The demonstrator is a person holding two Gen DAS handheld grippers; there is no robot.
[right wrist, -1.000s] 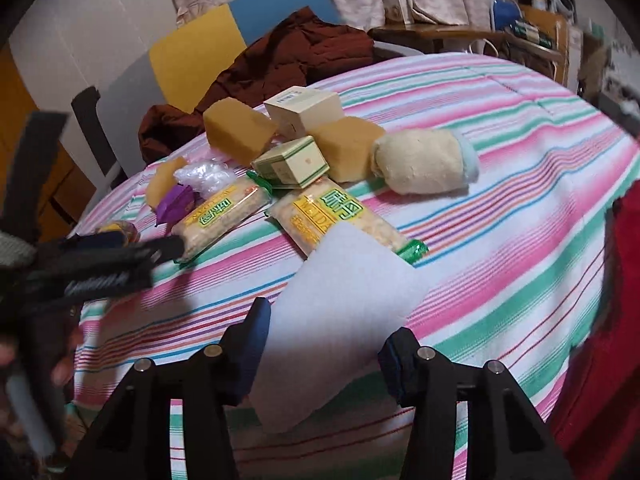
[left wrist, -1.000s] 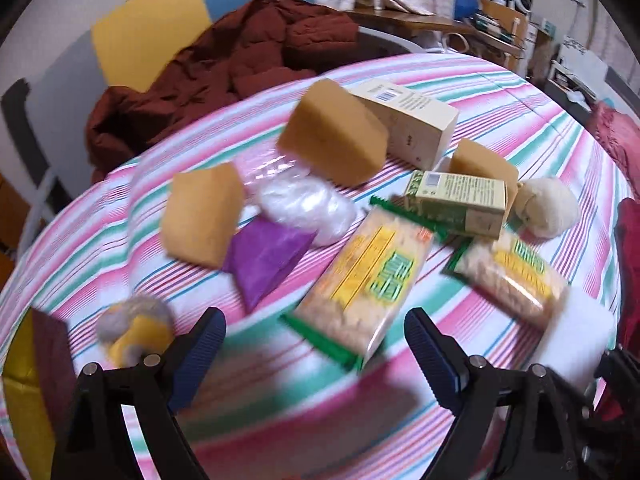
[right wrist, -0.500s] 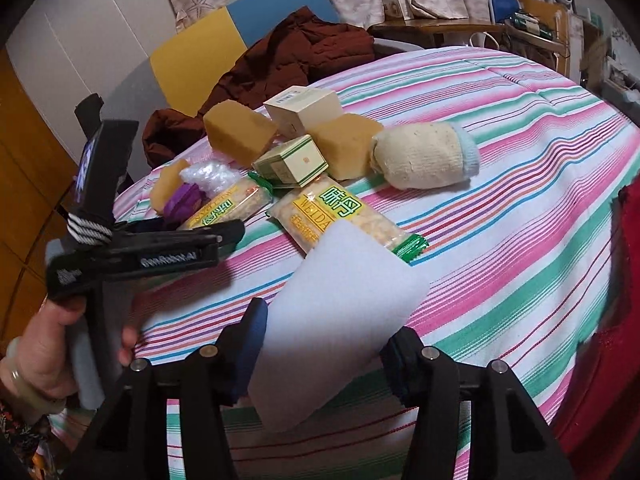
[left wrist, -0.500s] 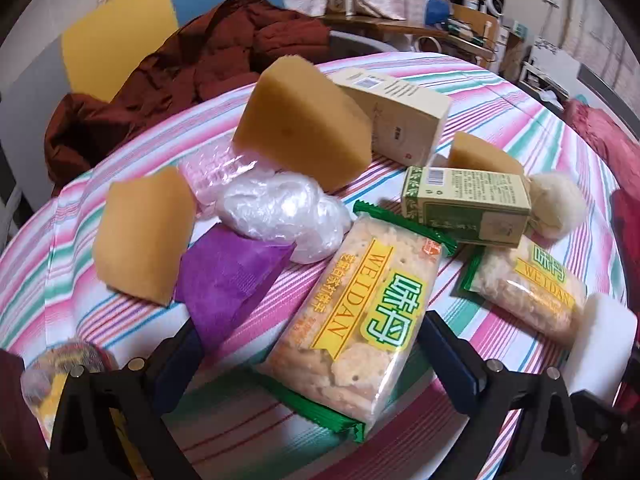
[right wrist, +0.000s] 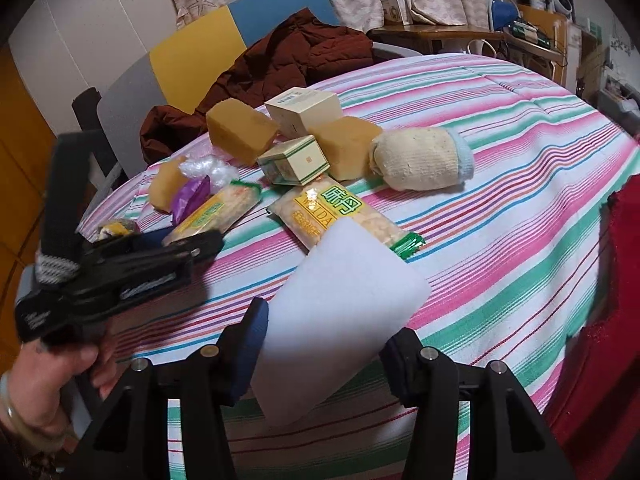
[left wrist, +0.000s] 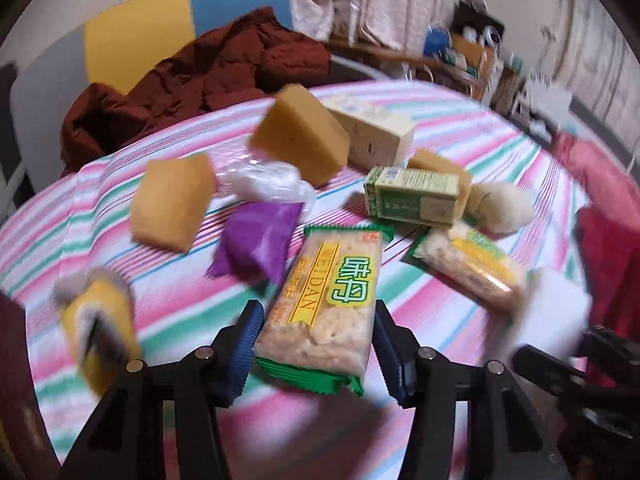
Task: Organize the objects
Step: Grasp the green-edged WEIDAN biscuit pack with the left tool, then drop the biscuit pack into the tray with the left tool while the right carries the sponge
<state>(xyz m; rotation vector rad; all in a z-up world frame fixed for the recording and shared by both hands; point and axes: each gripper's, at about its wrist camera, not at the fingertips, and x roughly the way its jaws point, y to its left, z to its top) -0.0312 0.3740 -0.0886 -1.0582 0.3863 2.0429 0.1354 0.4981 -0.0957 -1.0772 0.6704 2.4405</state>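
Note:
My left gripper [left wrist: 316, 344] has closed onto the near end of a WEIDAN cracker packet [left wrist: 332, 304], its pads touching both sides; the same packet shows in the right wrist view [right wrist: 218, 212] with the left gripper [right wrist: 192, 246] at its end. My right gripper [right wrist: 324, 344] is shut on a white foam block [right wrist: 340, 312], held above the striped tablecloth [right wrist: 520, 208]. A second cracker packet [right wrist: 340, 216] lies just beyond the block. Tan sponges [left wrist: 300, 136], a purple packet [left wrist: 256, 244], a green box [left wrist: 412, 196], a cream box [left wrist: 376, 136] and a rolled sock [right wrist: 420, 158] lie further back.
A yellow and grey roll [left wrist: 100, 320] lies at the left near edge. A clear plastic bag [left wrist: 268, 180] sits among the sponges. A dark red jacket [right wrist: 280, 68] hangs over a chair behind the table. A red cloth [right wrist: 616, 280] is at the right edge.
My left gripper has moved forward and narrowed from wide open until its pads meet the cracker packet. My right gripper stays shut on the white foam block, nearly still.

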